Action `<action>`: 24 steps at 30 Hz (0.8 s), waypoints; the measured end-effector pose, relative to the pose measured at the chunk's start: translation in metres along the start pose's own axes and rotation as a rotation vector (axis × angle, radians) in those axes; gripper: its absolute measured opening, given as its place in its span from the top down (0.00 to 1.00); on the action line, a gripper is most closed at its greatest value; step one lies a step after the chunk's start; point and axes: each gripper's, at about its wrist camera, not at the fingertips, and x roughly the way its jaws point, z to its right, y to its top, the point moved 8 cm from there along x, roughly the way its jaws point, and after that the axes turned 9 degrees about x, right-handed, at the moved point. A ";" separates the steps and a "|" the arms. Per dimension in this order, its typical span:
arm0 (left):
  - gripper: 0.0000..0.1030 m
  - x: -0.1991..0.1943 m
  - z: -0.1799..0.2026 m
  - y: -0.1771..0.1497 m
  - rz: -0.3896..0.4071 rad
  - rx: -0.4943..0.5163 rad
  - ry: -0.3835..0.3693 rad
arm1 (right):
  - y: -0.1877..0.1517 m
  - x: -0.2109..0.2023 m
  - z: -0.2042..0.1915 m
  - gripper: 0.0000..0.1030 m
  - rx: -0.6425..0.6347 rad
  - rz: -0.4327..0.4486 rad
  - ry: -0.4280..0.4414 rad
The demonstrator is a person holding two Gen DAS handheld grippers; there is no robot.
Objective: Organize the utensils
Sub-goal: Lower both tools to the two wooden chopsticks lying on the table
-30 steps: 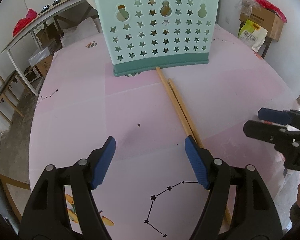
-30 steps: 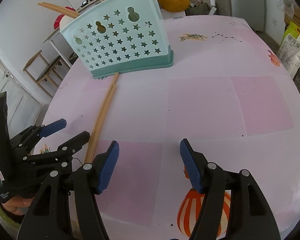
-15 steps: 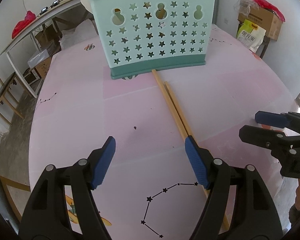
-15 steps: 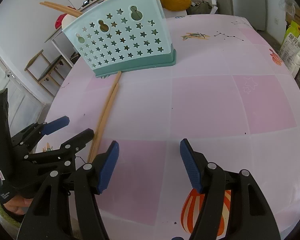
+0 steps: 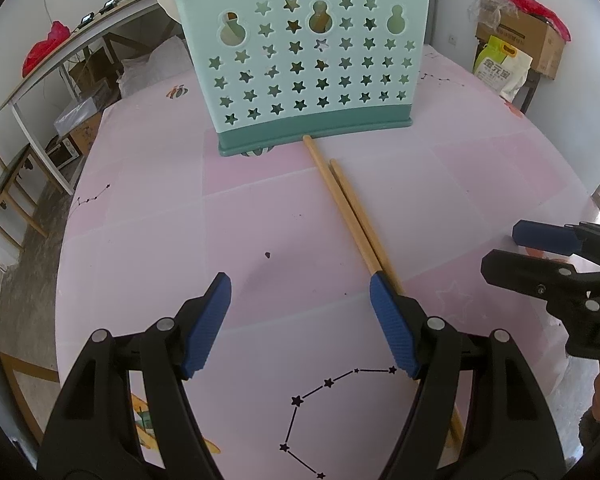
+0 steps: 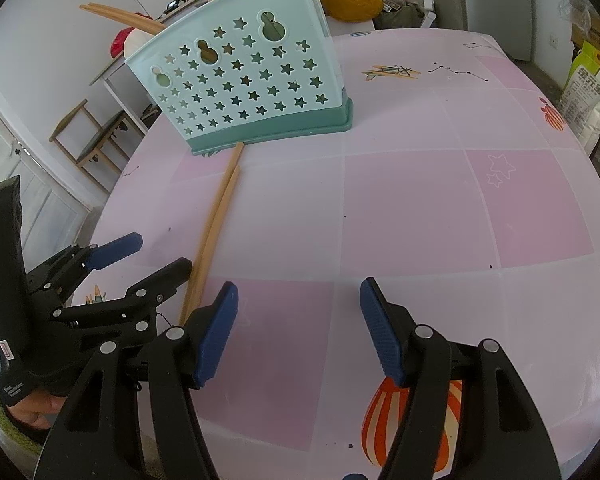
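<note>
Two wooden chopsticks (image 5: 346,204) lie side by side on the pink table, running from the foot of a mint-green star-punched utensil basket (image 5: 308,64) toward me. My left gripper (image 5: 300,316) is open and empty, its right pad just over the chopsticks' near part. My right gripper (image 6: 298,324) is open and empty, to the right of the chopsticks (image 6: 216,224). The basket (image 6: 244,76) holds wooden utensils that stick out at its top. Each gripper shows in the other's view: the right one (image 5: 536,248) and the left one (image 6: 148,256).
The round pink table (image 6: 420,208) has printed drawings. A chair (image 6: 88,136) and a side table (image 5: 60,52) stand to the left; boxes and a bag (image 5: 504,64) stand to the right.
Both grippers have moved forward toward the basket, which looks larger and closer. Both stay open. The chopsticks have not moved.
</note>
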 end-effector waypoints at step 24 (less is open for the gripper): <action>0.34 -0.004 -0.005 0.006 0.037 -0.039 -0.069 | 0.000 0.001 -0.001 0.40 -0.004 -0.001 0.001</action>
